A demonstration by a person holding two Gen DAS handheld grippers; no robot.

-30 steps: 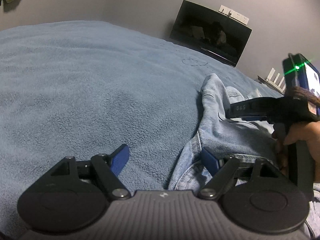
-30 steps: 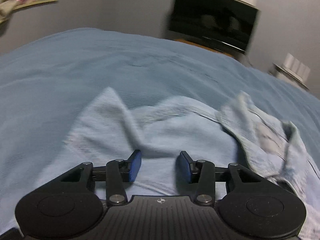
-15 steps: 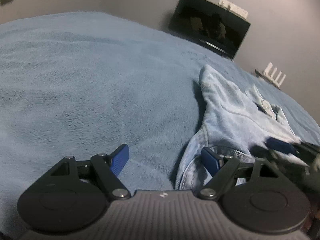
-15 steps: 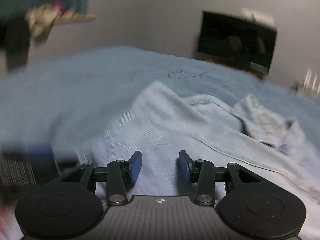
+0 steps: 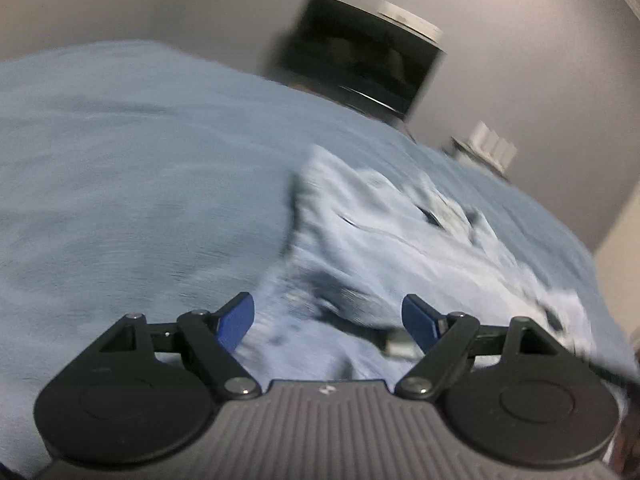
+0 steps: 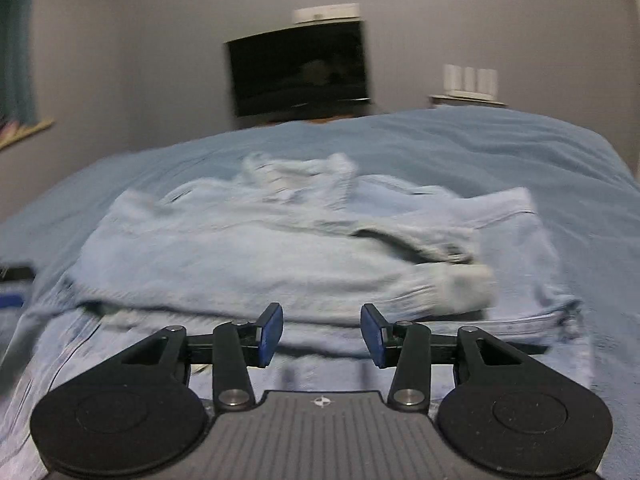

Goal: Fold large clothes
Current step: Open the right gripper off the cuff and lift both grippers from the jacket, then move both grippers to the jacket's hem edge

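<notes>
Dim, bluish indoor light; both fisheye views motion-blurred, edges warped.

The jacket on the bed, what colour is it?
Light blue denim jacket; clearest in the right wrist view.

The left claw hangs over the bed with its 2 blue pads wide apart and nothing pressed between them. A rumpled, blurred light-blue denim garment runs from 6 o'clock toward 3 o'clock. A dark screen stands against the wall at 1 o'clock.
</notes>
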